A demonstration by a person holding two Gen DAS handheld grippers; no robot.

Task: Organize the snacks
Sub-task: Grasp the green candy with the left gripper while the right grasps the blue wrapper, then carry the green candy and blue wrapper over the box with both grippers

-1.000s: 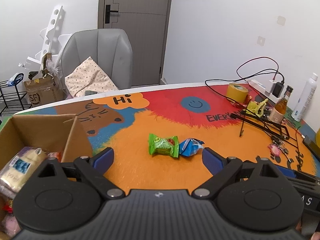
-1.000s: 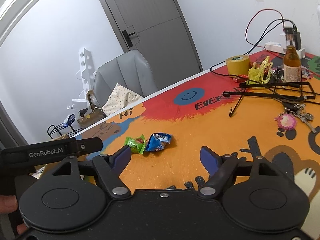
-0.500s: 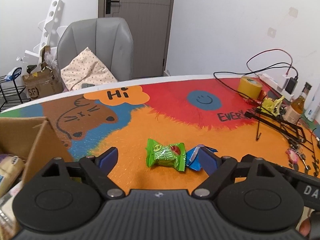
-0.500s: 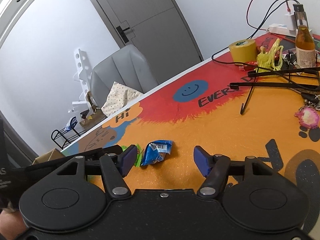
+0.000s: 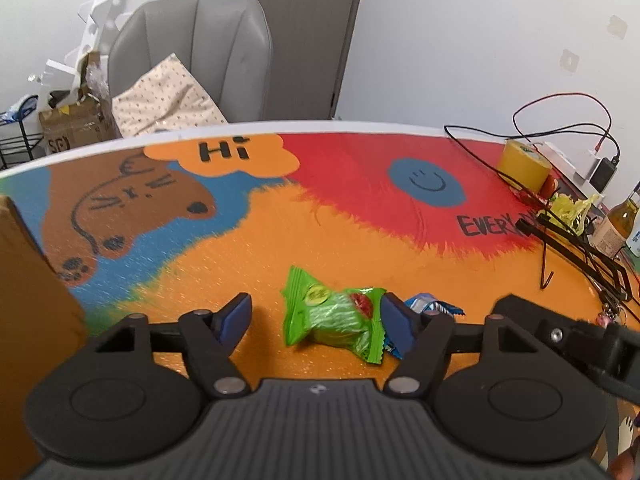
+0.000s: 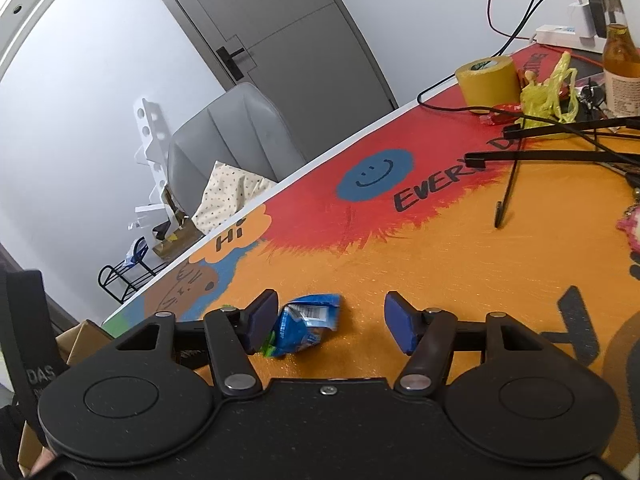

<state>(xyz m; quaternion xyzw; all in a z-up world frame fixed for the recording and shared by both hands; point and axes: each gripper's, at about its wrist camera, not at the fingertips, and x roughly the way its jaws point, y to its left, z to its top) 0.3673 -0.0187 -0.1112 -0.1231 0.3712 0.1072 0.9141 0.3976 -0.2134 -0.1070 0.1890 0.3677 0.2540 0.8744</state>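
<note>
A green snack packet (image 5: 336,320) lies on the orange part of the colourful table mat (image 5: 360,232). My left gripper (image 5: 316,312) straddles it with closing jaws: the right pad is against the packet's end, the left pad still apart. A blue snack packet (image 6: 308,324) lies just right of the green one and sits between the fingers of my right gripper (image 6: 331,312). That gripper's jaws are closing too; the packet is near the left pad and far from the right pad. In the left wrist view the blue packet (image 5: 432,306) peeks out behind the right finger.
A cardboard box (image 5: 24,300) stands at the table's left edge. On the right are a yellow tape roll (image 5: 524,164), black hangers (image 5: 576,248), a bottle (image 5: 620,224) and cables. A grey chair (image 5: 192,60) stands behind the table.
Both grippers came forward and down onto the two packets, and both pairs of jaws narrowed. The box slid toward the left edge of the left wrist view.
</note>
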